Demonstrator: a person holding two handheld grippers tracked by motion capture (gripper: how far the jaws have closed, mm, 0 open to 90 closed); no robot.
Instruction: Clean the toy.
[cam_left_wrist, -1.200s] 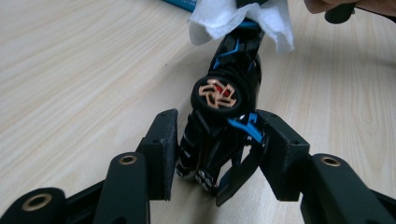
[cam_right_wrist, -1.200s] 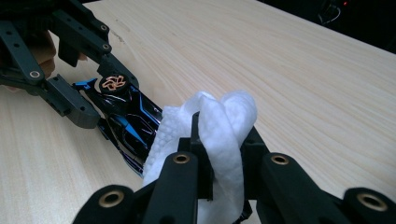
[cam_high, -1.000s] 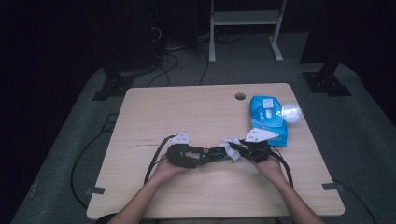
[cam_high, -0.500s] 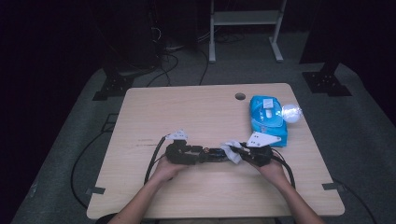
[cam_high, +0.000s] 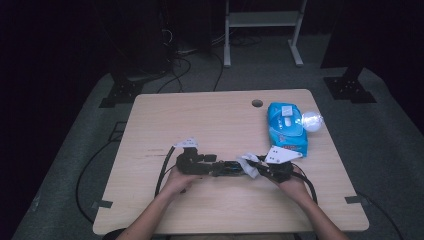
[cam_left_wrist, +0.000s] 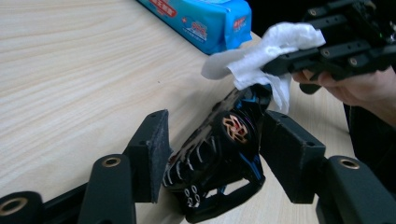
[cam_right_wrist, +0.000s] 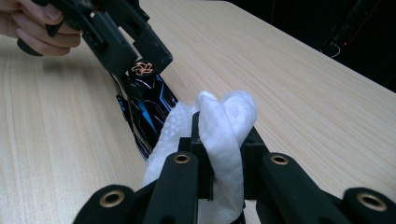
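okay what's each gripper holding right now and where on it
The right gripper pinches a white wipe around its bunched middle. The left gripper straddles the rear end of a black toy car.

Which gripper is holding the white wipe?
The right gripper: its jaws are pinched shut on the white wipe. The left gripper instead has the black toy car between its pads.

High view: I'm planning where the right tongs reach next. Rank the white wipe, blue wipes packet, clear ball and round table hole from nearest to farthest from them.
1. White wipe, clamped in the right tongs.
2. Blue wipes packet, just behind.
3. Clear ball, by the packet's right edge.
4. Round table hole, near the back edge.
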